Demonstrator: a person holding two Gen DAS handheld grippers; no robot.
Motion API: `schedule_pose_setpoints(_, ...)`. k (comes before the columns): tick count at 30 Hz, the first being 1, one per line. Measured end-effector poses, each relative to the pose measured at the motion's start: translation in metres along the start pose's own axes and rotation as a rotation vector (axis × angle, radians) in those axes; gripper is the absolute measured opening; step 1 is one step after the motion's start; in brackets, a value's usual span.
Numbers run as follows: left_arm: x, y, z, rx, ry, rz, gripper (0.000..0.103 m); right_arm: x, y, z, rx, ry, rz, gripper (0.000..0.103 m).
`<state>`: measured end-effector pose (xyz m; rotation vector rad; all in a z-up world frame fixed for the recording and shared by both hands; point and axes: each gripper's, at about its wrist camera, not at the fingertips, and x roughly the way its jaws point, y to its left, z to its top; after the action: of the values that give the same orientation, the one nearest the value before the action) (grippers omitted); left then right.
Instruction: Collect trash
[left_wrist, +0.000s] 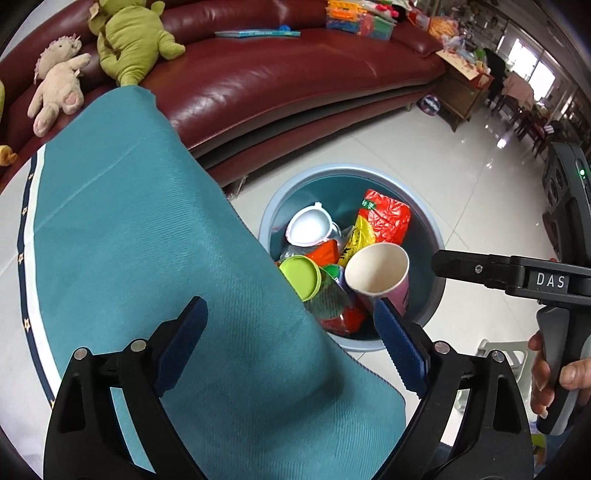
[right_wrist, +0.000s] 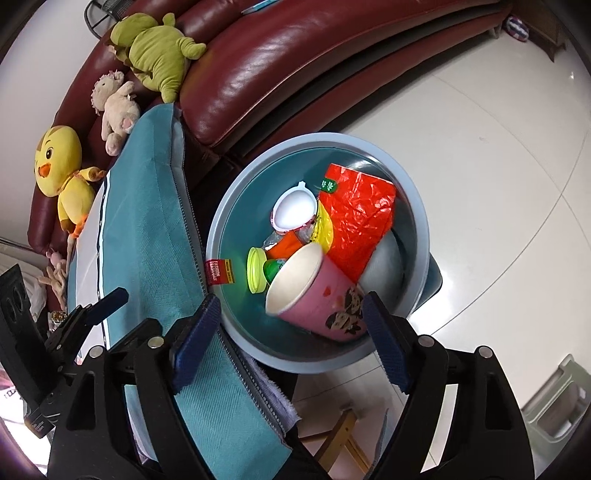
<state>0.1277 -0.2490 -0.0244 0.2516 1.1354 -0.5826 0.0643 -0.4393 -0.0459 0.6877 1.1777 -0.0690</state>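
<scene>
Pink paper cup (right_wrist: 314, 295) lies tilted on top of the trash in the blue bin (right_wrist: 417, 206), just ahead of the right hand-held gripper (right_wrist: 291, 338), mouth up toward it; looks dropped there, so this item is likely done. Red snack bag (right_wrist: 358, 221), white lid (right_wrist: 295, 210) and green lid (right_wrist: 255, 269) sit beyond the cup. Right jaws stand wide, empty. Left hand-held gripper (left_wrist: 291, 343) also wide, holding nothing, over the teal-covered worktop (left_wrist: 147, 229) with the bin ahead to its right. Sofa (left_wrist: 277, 81) beyond the bin.
</scene>
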Motion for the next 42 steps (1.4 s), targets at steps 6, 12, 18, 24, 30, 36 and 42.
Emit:
schedule_pose_setpoints(6, -0.015, 0.004, -0.010, -0.016, -0.004, 0.005, 0.092, -0.012, 0.000, -0.010, 0.010, -0.012, -0.009, 0.084)
schedule_pose_setpoints(12, -0.026, 0.007, -0.025, -0.038, -0.002, -0.003, 0.092, -0.029, 0.002, -0.024, -0.020, -0.029, -0.018, 0.093)
schedule_pose_setpoints(18, -0.039, 0.006, -0.041, -0.053, -0.010, -0.009, 0.092, -0.049, 0.014, -0.041, -0.112, -0.084, -0.043, 0.095)
schedule_pose_setpoints(24, -0.053, 0.007, -0.054, -0.086, -0.030, 0.026, 0.092, -0.069, 0.035, -0.061, -0.222, -0.141, -0.077, 0.095)
schedule_pose_setpoints(30, -0.062, 0.007, -0.068, -0.098, -0.040, 0.045, 0.092, -0.071, 0.041, -0.079, -0.250, -0.140, -0.106, 0.095)
schedule_pose_setpoints(36, -0.068, 0.010, -0.080, -0.112, -0.044, 0.061, 0.092, -0.068, 0.044, -0.089, -0.268, -0.122, -0.136, 0.095)
schedule_pose_setpoints(42, -0.071, 0.012, -0.094, -0.129, -0.053, 0.095, 0.099, -0.067, 0.048, -0.101, -0.301, -0.137, -0.170, 0.095)
